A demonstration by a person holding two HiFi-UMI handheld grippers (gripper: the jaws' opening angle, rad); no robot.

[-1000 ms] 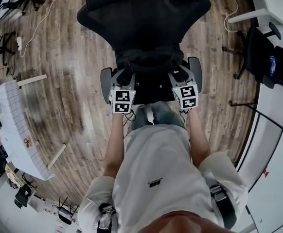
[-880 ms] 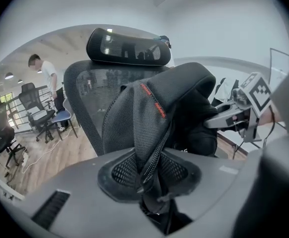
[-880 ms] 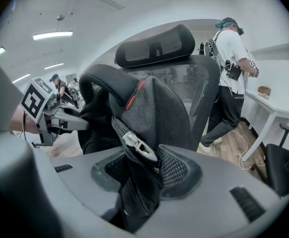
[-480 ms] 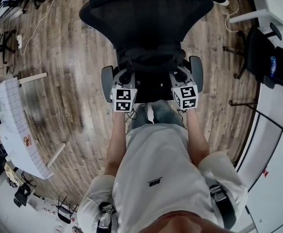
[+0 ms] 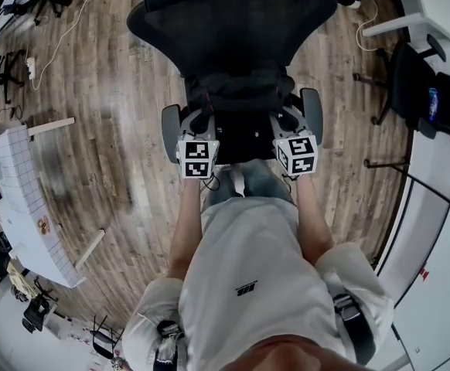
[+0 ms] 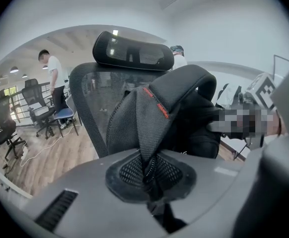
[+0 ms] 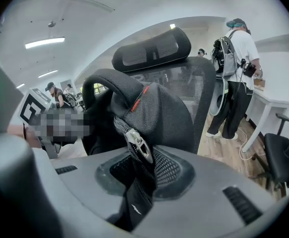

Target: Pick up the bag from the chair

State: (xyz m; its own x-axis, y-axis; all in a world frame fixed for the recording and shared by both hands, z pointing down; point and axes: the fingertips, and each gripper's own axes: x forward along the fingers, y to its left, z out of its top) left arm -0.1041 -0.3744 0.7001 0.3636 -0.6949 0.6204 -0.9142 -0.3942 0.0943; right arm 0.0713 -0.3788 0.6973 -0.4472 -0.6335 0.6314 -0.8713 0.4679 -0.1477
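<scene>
A black backpack (image 5: 240, 99) sits on the seat of a black mesh office chair (image 5: 233, 22). My left gripper (image 6: 149, 175) is shut on one of the backpack's mesh shoulder straps (image 6: 147, 118), which has red trim. My right gripper (image 7: 142, 175) is shut on the other strap (image 7: 154, 118), just below its metal buckle (image 7: 138, 145). Both pairs of jaws have just been closing with a strap between them. In the head view the left gripper (image 5: 202, 124) and the right gripper (image 5: 285, 120) reach into the bag from the near side, one on each side.
The chair's armrests (image 5: 168, 130) flank my hands and its headrest (image 6: 133, 57) rises behind the bag. A person wearing a backpack (image 7: 236, 68) stands by a white desk (image 7: 268, 103). Another chair (image 5: 410, 83) and desks stand on the right, and white boards (image 5: 24, 199) on the left.
Both hands stay at the bag on the seat. The head view shows no clear movement of the bag or the chair.
</scene>
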